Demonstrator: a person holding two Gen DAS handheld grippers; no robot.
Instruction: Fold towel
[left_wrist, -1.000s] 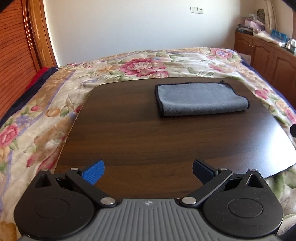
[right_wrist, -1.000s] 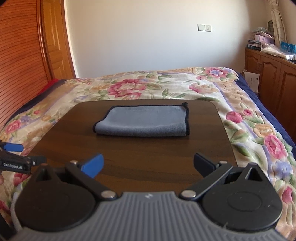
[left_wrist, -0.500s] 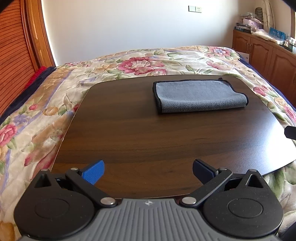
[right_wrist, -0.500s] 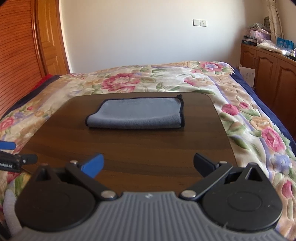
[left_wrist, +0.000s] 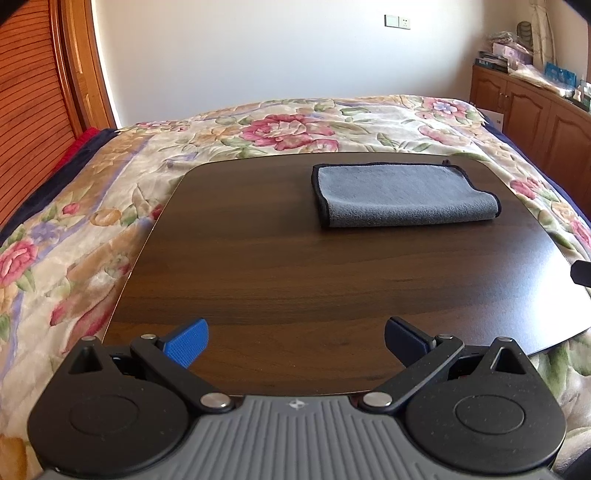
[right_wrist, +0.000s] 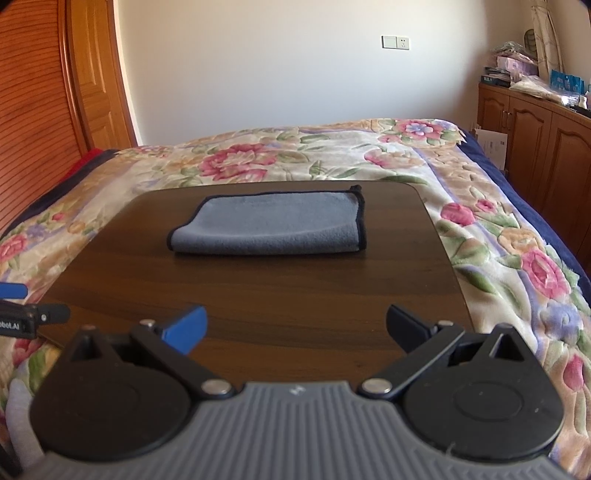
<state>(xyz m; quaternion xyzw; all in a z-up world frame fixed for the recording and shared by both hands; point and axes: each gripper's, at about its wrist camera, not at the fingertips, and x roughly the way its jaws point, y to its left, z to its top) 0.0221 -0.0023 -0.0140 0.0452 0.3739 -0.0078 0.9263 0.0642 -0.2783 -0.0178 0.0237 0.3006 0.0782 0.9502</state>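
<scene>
A: What does the left camera give that the right one lacks?

B: The left gripper (left_wrist: 295, 341) sees the whole left rim of the board (left_wrist: 258, 280) and the bedspread (left_wrist: 74, 236) beyond it. At its right edge a dark tip of the right gripper (left_wrist: 581, 272) pokes in, over the board's right side.

A: And the right camera?

B: The right gripper (right_wrist: 295, 330) shows the board (right_wrist: 258, 295) with its right rim and the bedspread (right_wrist: 517, 266) running to the cabinets (right_wrist: 535, 140). At its left edge is part of the left gripper (right_wrist: 22, 314), over the board's near left corner.

A: Where is the towel?

B: One grey towel (left_wrist: 402, 194), dark-trimmed and folded, lies flat on the far half of the board, right of centre as the left camera sees it. In the right camera the towel (right_wrist: 273, 225) sits a little left of centre, its rounded fold toward the near edge.

A: Any room to move?

B: Bare board lies between the towel and both grippers. The towel's far edge comes close to the board's far rim.

A: The fingers?

B: Both pairs stand wide apart, holding nothing, well short of the towel.

A: Counts?

B: One towel, one board, one bedspread, two grippers with two fingers each, one wall switch plate (right_wrist: 395, 42).
</scene>
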